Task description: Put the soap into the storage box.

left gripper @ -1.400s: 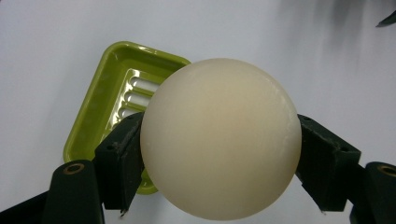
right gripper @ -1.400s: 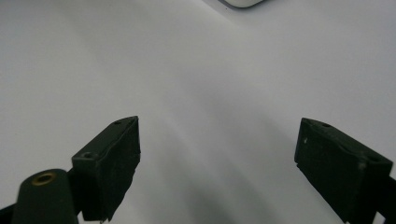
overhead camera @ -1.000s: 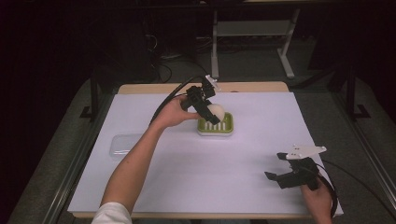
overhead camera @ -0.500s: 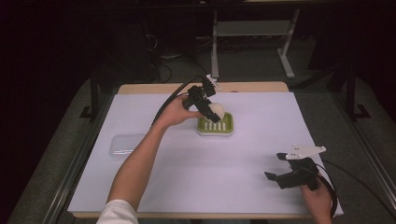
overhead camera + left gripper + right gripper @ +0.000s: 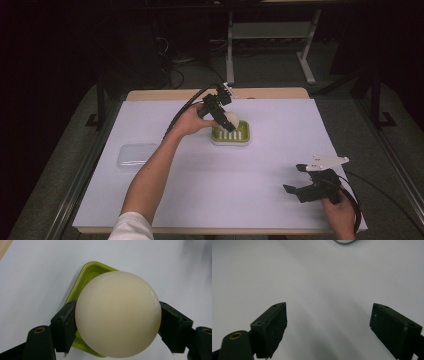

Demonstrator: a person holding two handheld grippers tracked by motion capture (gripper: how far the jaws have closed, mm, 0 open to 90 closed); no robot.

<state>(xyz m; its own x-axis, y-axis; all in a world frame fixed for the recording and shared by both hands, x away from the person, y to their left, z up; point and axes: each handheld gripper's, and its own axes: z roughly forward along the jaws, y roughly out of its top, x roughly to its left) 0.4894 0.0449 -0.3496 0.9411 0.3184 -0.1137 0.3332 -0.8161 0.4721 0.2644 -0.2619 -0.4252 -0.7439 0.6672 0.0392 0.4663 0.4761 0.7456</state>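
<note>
White table cover (image 5: 210, 195), dark room, grey floor (image 5: 50, 165)

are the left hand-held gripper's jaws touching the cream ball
Touching. In the left gripper view both black jaws of the left hand-held gripper press against opposite sides of the cream ball, with no gap, above the green tray.

Both grippers are black: left gripper (image 5: 226, 121), right gripper (image 5: 296, 179) topped by a grey three-cornered plate. Black cables trail. Brass-ringed screw holes. White sleeve (image 5: 131, 227).
</note>
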